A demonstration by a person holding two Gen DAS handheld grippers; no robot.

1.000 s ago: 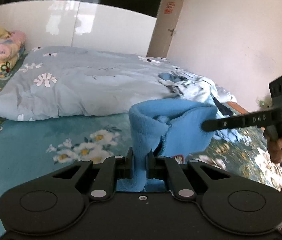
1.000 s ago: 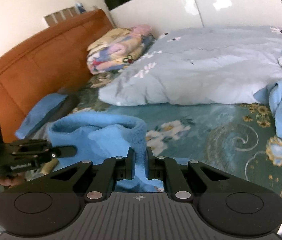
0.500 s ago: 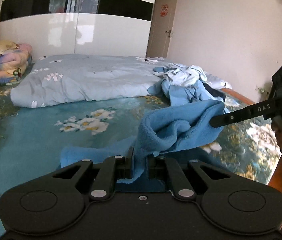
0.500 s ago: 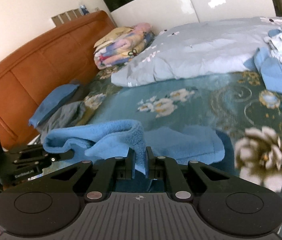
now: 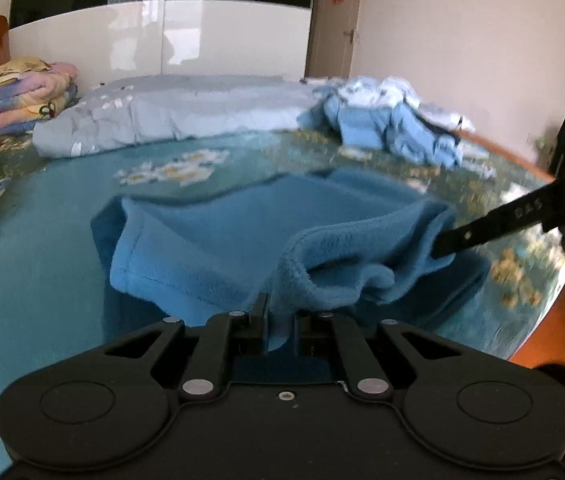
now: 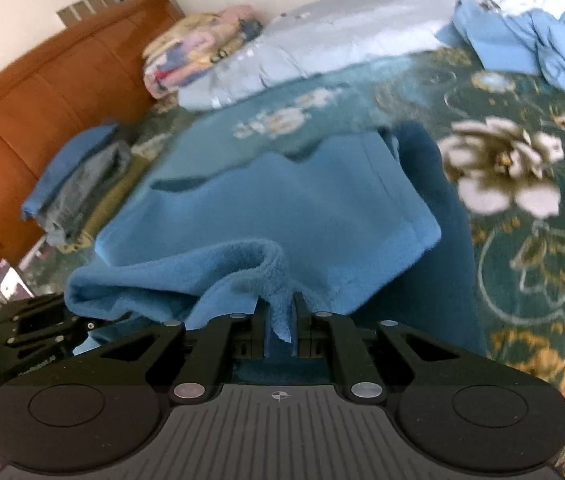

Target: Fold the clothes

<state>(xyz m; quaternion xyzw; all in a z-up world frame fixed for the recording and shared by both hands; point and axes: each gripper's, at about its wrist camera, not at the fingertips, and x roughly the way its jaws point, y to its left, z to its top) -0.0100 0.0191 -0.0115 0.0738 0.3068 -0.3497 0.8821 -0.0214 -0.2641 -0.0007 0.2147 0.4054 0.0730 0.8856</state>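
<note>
- Since a second ago both grippers have come down towards the bed, and the blue fleece garment (image 5: 218, 248), which then hung bunched in the air, now lies with most of its length spread on the floral bedspread (image 5: 42, 240).
- The left gripper (image 5: 280, 316) is pinched tight on one near corner of the fleece; the cloth rises out from between its fingers.
- The right gripper (image 6: 278, 320) is likewise closed hard on the other near corner, a fold of fleece standing up between its fingers.
- Between the two grippers the near edge of the fleece is held just above the bedspread and sags in a soft roll.
- The far end of the fleece lies flat on the bedspread, short of the pale grey quilt (image 5: 170, 116).
- Beyond the fleece to the right sits a pile of light blue clothes (image 5: 394, 124), well apart from it.
- Left of the fleece, against the wooden headboard (image 6: 22, 120), lies a small stack of folded clothes (image 6: 78, 176).
</note>
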